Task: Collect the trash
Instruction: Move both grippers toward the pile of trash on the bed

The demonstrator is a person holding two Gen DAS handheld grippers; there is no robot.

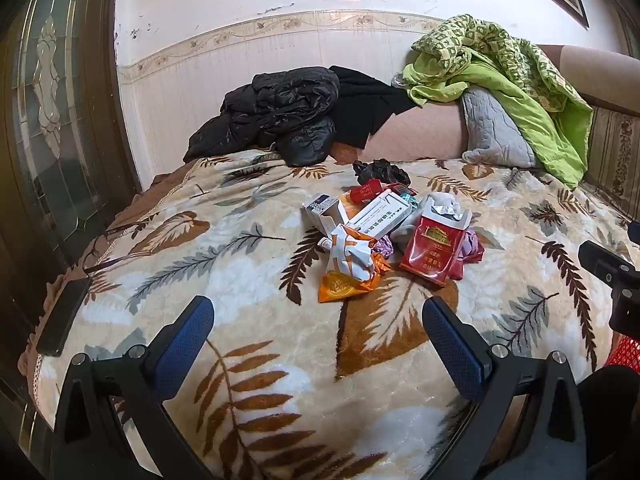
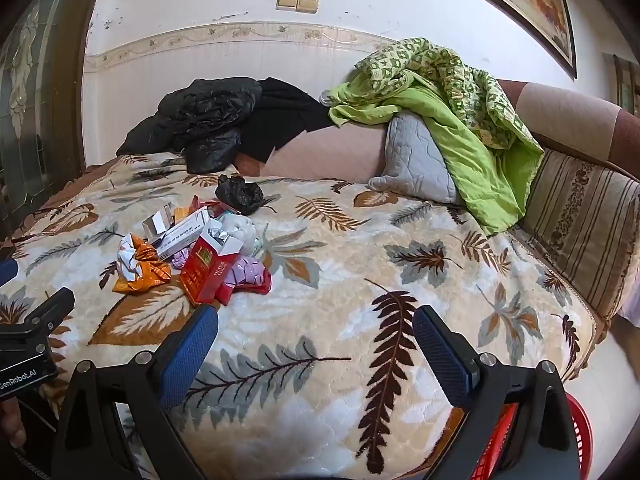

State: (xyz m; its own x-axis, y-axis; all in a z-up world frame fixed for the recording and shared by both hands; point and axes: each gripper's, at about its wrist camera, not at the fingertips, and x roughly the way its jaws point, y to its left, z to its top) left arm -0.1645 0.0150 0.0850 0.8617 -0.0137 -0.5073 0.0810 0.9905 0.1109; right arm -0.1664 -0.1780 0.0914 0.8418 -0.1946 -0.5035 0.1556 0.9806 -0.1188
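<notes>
A pile of trash lies on the leaf-patterned blanket (image 1: 240,264): a red cigarette pack (image 1: 430,246), an orange and white crumpled wrapper (image 1: 352,266), a white box (image 1: 382,214), a small open carton (image 1: 324,212) and a crumpled black bag (image 1: 380,172). The same pile shows in the right wrist view, with the red pack (image 2: 208,270), wrapper (image 2: 138,266) and black bag (image 2: 239,194). My left gripper (image 1: 318,316) is open and empty, short of the pile. My right gripper (image 2: 316,326) is open and empty, to the right of the pile.
A red plastic basket (image 2: 576,432) stands at the bed's near right edge. A black jacket (image 1: 276,112), a grey pillow (image 1: 492,132) and a green quilt (image 1: 520,84) lie at the back by the wall. A dark phone (image 1: 64,320) lies at the bed's left edge.
</notes>
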